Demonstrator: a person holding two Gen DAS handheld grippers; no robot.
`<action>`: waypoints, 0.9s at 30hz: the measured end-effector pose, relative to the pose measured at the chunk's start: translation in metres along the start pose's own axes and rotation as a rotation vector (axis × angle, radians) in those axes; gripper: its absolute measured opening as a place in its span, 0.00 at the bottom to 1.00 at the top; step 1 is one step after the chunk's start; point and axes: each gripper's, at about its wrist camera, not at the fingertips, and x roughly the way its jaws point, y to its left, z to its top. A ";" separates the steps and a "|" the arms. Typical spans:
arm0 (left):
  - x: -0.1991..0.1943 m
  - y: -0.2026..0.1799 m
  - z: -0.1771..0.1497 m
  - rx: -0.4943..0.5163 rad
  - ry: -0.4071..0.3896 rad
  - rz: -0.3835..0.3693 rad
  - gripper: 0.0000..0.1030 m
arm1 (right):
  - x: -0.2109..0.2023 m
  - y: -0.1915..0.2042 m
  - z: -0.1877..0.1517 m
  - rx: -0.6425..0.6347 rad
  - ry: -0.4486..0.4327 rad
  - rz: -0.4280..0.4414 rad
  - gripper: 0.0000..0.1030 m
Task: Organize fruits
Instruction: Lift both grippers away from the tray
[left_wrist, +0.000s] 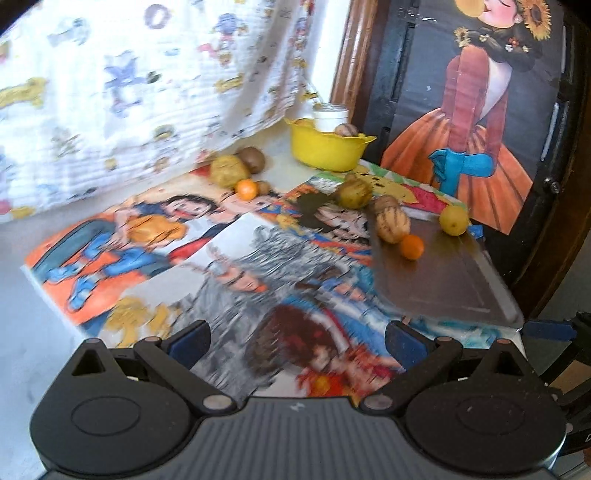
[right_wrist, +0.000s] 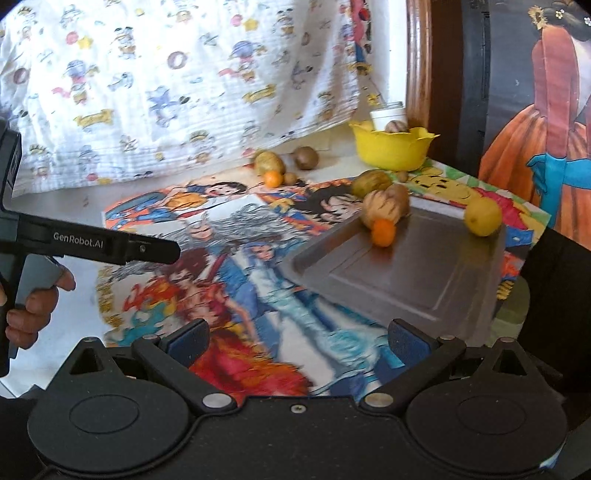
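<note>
On tray (right_wrist: 424, 273) far edge: orange (right_wrist: 383, 232), striped melon (right_wrist: 380, 208), lemon (right_wrist: 482, 216). Beyond tray: potato (right_wrist: 370, 183), yellow bowl (right_wrist: 391, 146). Left of bowl: more fruit (right_wrist: 269, 164) by curtain (right_wrist: 166, 92). Left gripper (left_wrist: 297, 345) and right gripper (right_wrist: 297, 343) both spread wide, empty, short of tray.

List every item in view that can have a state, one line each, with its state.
left gripper: jaws open, empty.
right gripper: jaws open, empty.
metal tray: flat on the table, holding three fruits at its far end.
lemon: on the tray's far edge.
small orange: on the tray, against a striped fruit.
yellow bowl: upright, holding a white jar and a walnut.
</note>
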 end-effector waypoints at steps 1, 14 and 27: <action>-0.002 0.003 -0.003 -0.009 0.003 0.005 1.00 | 0.001 0.003 -0.001 0.003 0.005 0.007 0.99; -0.009 0.032 -0.014 -0.040 0.008 0.031 1.00 | 0.018 0.036 0.006 -0.045 0.040 0.080 0.99; -0.001 0.049 0.002 -0.055 0.040 0.074 1.00 | 0.024 0.040 0.029 -0.064 -0.006 0.136 0.99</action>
